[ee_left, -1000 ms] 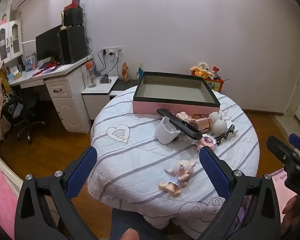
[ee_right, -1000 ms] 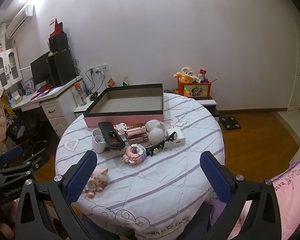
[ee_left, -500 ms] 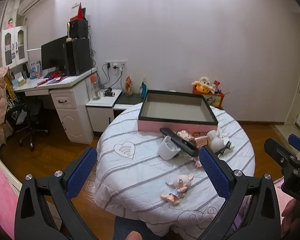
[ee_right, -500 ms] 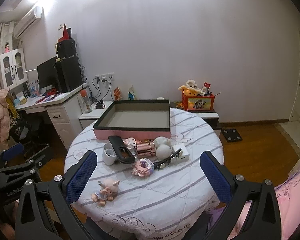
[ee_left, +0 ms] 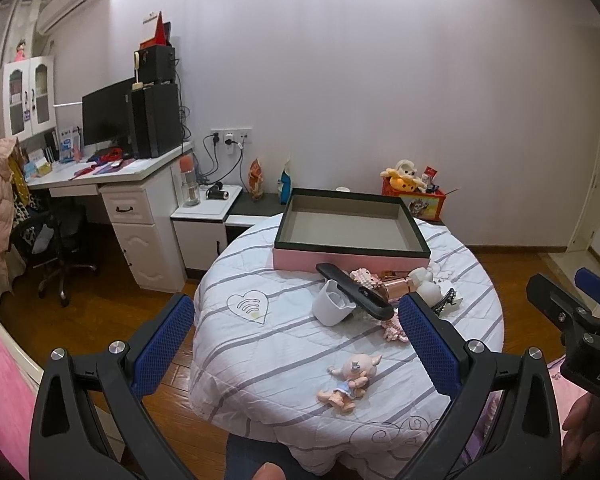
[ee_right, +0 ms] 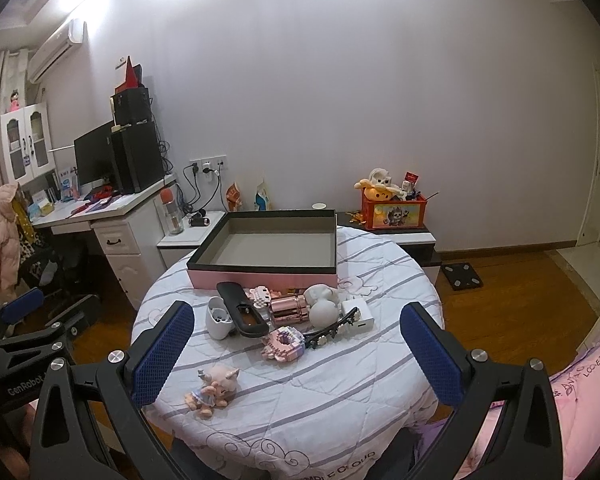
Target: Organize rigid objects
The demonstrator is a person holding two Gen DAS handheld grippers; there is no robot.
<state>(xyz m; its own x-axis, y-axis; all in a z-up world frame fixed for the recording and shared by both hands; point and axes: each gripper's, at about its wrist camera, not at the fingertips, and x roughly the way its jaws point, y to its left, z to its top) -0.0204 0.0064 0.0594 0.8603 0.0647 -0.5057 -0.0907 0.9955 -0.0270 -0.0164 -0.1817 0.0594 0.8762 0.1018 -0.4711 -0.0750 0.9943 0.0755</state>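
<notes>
Toys and small objects lie in a cluster on a round table (ee_right: 340,392) covered with a white striped cloth, just near of a shallow pink box (ee_right: 266,246) with a dark rim that sits empty at the far side of the tabletop. In the cluster a white cup (ee_right: 219,318) lies on the left with a long black case (ee_right: 242,314) leaning across it; to its right come a rose-gold cylinder (ee_right: 290,308), a white rounded figure (ee_right: 322,306), a small white block (ee_right: 358,314) and a black hair clip (ee_right: 332,330) with pale beads. A pink brick-built toy (ee_right: 283,343) sits just near of these, and a small pink doll (ee_right: 214,388) lies apart, nearer the table's near edge. Both grippers hang in the air short of the table, touching nothing: the left gripper (ee_left: 296,340) has its blue-padded fingers spread wide with nothing between them, and the right gripper (ee_right: 296,340) is likewise spread wide and holds nothing. Farther left stands a white desk (ee_right: 100,216) with a dark monitor (ee_right: 94,158); beyond the table an orange toy box (ee_right: 394,212) sits against the wall.
</notes>
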